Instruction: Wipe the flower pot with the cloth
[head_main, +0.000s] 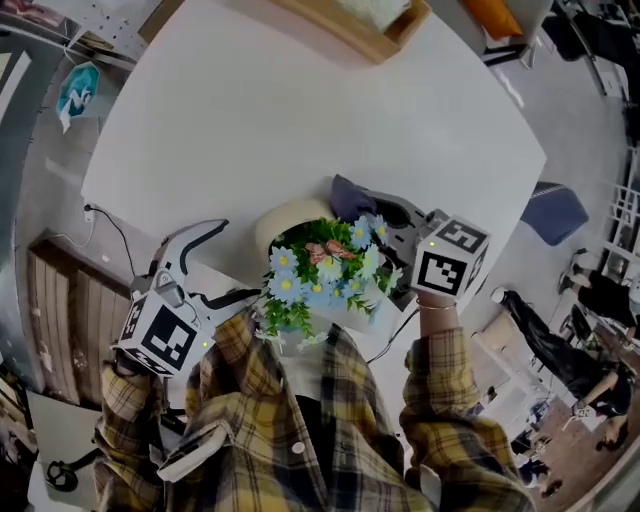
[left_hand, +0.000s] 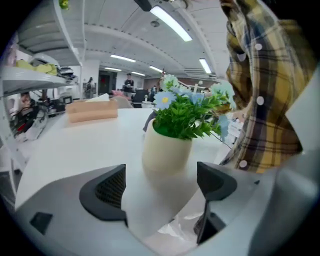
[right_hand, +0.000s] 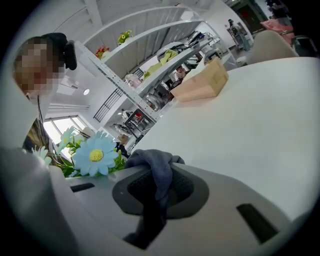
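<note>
A cream flower pot (head_main: 283, 222) with blue flowers (head_main: 325, 268) and green leaves stands near the front edge of the white table (head_main: 300, 110), close to my body. My left gripper (head_main: 232, 263) is open to the pot's left. In the left gripper view the pot (left_hand: 166, 150) stands just ahead of the gap between the two dark pads (left_hand: 107, 192); contact cannot be told. My right gripper (head_main: 398, 222) is behind and right of the flowers, shut on a blue-grey cloth (head_main: 350, 198). In the right gripper view the cloth (right_hand: 157, 167) bunches up out of the jaws, beside a blue flower (right_hand: 95, 155).
A wooden box (head_main: 360, 25) sits at the table's far edge, also seen as a box (right_hand: 202, 82) in the right gripper view. A blue chair (head_main: 555, 210) stands off the table's right side. Shelving (left_hand: 30, 75) with clutter stands beyond the table.
</note>
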